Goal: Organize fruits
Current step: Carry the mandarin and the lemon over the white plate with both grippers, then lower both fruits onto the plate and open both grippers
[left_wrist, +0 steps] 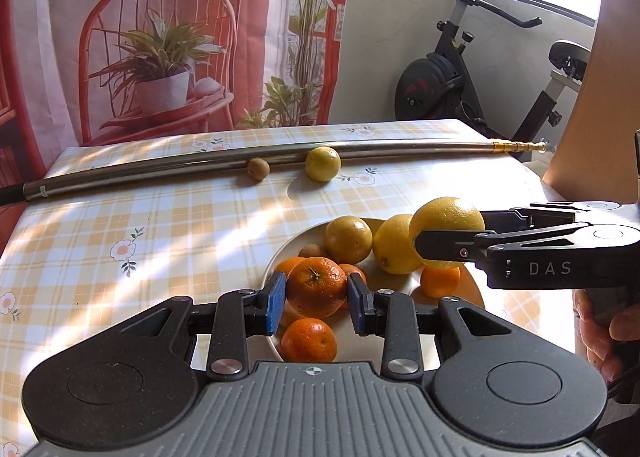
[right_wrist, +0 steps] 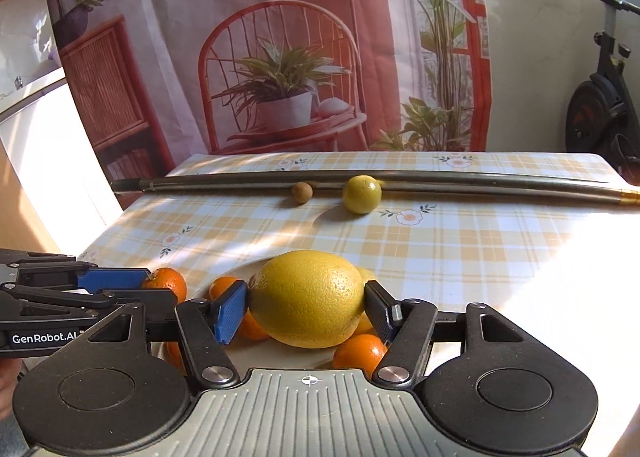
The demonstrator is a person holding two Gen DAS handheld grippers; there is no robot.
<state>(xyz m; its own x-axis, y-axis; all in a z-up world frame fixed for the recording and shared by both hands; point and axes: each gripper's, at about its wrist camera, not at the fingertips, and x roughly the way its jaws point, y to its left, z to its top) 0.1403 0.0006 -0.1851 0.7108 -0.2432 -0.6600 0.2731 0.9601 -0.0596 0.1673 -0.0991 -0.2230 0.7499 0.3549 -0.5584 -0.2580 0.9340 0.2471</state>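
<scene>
Both tongs are loaded over the plate [left_wrist: 474,289]: the left tongs [left_wrist: 316,295] are clenched on a mandarin [left_wrist: 316,285], their blue pads [left_wrist: 276,303] pressing its sides, and the right tongs [right_wrist: 306,303] are grasping a large yellow citrus [right_wrist: 308,299] across its widest part. Each fruit sits above the pile of mandarins and yellow fruit left on the plate, and whether either one rests on its neighbours is hard to tell. The main risk, as I judge it, is the big citrus: it is round and smooth-skinned, held only by narrow contact at its flanks, so a tilt or jerk could roll it out onto the pile and scatter fruit across the table [left_wrist: 160,217]. The two tongs also work close together, so crossing paths could knock a grip loose. Anything escaping may roll toward the lemon [left_wrist: 322,163] and small brown fruit [left_wrist: 258,168] lodged against the metal pole [left_wrist: 160,167].
</scene>
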